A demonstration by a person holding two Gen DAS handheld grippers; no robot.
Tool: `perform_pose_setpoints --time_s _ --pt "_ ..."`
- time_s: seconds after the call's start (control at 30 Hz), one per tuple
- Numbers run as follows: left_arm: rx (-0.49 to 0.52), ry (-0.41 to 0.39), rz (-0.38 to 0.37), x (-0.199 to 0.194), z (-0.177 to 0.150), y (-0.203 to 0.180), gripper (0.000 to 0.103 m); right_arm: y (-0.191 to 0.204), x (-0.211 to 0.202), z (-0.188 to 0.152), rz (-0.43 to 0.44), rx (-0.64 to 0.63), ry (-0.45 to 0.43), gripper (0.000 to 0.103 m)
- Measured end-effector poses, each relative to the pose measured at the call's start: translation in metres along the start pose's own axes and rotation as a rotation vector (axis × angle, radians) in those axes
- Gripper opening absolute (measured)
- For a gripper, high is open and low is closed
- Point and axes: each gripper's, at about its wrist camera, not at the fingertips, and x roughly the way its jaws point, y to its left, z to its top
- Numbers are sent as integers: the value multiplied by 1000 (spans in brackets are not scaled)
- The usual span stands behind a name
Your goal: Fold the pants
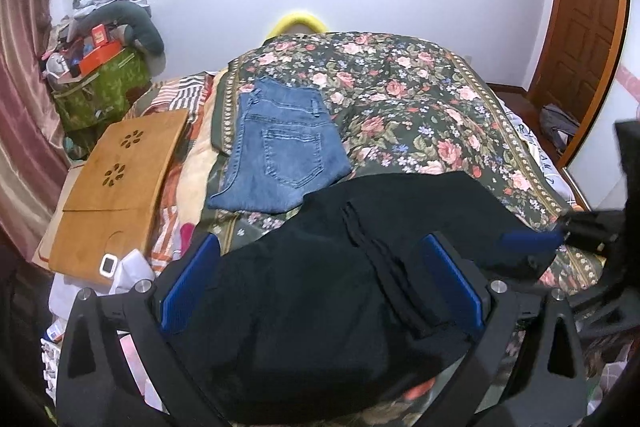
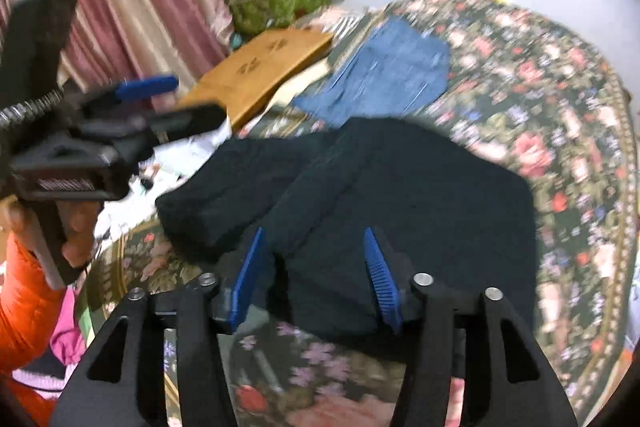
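Note:
Black pants lie folded on the floral bedspread, near its front edge. My left gripper is open, its blue pads wide apart on either side of the black cloth. My right gripper is open over the near edge of the black pants, pads apart with cloth between them. The left gripper also shows in the right wrist view, off to the left of the pants. The right gripper's blue pad also shows in the left wrist view at the pants' right edge.
Folded blue jeans lie further up the bed. A wooden lap tray rests at the bed's left. A cluttered green bag and pink curtains stand at the left. A wooden door is at the right.

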Motion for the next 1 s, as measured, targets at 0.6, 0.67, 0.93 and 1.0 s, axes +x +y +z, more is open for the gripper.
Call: perform_pose_setpoints --time_s 0.6,0.67,0.93,1.0 --pt "86 220 -101 116 36 -57 102 -124 19 19 -141 200 -32 62" --pt "104 252 -84 130 29 -61 102 -131 34 12 -135 210 14 62" --pt "223 310 -15 149 -2 -72 103 -145 53 -20 -176 211 121 62" --pt "239 305 -4 145 -2 -72 102 -147 46 -26 -170 222 124 62"
